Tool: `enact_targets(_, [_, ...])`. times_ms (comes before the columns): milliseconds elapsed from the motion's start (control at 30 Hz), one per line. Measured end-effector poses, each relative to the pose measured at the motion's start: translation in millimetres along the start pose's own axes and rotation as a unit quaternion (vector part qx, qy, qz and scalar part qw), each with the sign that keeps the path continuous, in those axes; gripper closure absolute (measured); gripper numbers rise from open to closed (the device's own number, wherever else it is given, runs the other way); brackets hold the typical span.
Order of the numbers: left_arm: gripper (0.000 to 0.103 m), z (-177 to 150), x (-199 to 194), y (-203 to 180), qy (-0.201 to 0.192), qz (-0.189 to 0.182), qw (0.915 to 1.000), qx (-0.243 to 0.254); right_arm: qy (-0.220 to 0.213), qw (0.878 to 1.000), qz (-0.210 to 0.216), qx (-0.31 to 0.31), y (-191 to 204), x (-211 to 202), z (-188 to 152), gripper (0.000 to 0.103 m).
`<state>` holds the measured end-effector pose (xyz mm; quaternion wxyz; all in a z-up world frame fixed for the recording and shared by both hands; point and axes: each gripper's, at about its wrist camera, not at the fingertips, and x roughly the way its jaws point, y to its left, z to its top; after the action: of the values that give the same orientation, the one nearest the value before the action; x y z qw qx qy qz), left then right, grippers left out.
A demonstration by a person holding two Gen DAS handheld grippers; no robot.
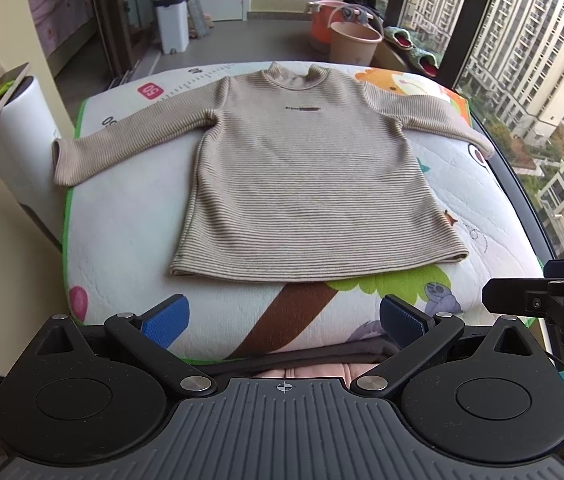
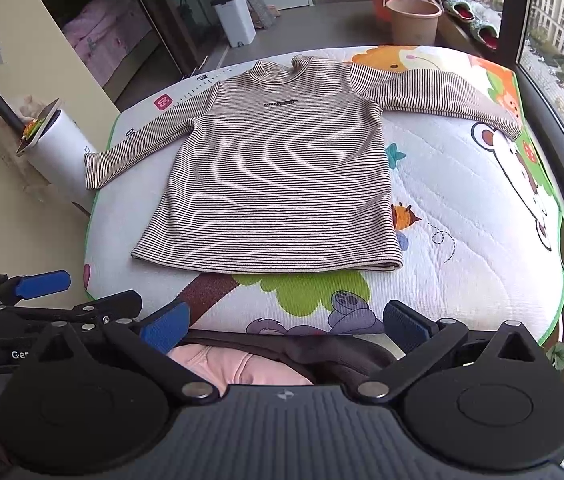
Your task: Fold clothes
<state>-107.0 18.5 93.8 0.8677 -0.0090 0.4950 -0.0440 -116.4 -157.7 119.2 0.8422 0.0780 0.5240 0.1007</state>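
Striped long-sleeved top [image 1: 302, 184] lies flat, front up, both sleeves spread outward, collar at the far side, on the cartoon-printed mat [image 2: 462, 216], while my left gripper [image 1: 284, 322] and right gripper [image 2: 286, 326] hover near its hem, both jaws spread wide, gripping nothing.
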Motion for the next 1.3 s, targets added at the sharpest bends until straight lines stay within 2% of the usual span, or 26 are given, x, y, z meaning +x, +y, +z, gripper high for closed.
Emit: enact_targets(1300, [0.0, 3.1, 1.6, 0.9, 0.003, 0.001, 1.0, -0.002, 0.01, 1.0, 0.004, 0.006, -0.6, 6.2, 1.6, 0.0])
